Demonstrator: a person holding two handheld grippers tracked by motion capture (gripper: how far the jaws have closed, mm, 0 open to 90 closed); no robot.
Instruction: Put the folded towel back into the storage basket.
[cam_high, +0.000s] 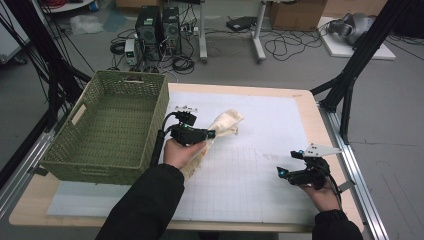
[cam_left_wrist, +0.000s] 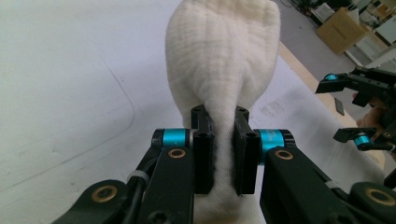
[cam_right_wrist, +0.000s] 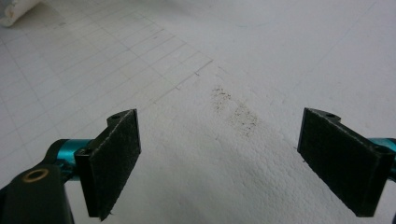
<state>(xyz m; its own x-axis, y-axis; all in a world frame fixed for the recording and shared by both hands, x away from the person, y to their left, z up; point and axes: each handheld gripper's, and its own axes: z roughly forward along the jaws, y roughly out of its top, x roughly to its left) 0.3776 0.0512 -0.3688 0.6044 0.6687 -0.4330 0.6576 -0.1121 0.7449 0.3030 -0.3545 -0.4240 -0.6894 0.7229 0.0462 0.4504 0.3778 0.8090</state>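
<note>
Left gripper: jaws pinch the cream cloth, just right of the green basket. Right gripper: jaws spread, nothing between them, well right of the basket over the white gridded mat. High view adds computers on the floor beyond the basket.

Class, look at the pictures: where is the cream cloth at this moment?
In the high view the cream cloth sits left of centre over the white mat, pinched in the left gripper, just right of the green basket.

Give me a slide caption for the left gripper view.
Left gripper pinching a cream knitted sock above the white mat.
</note>
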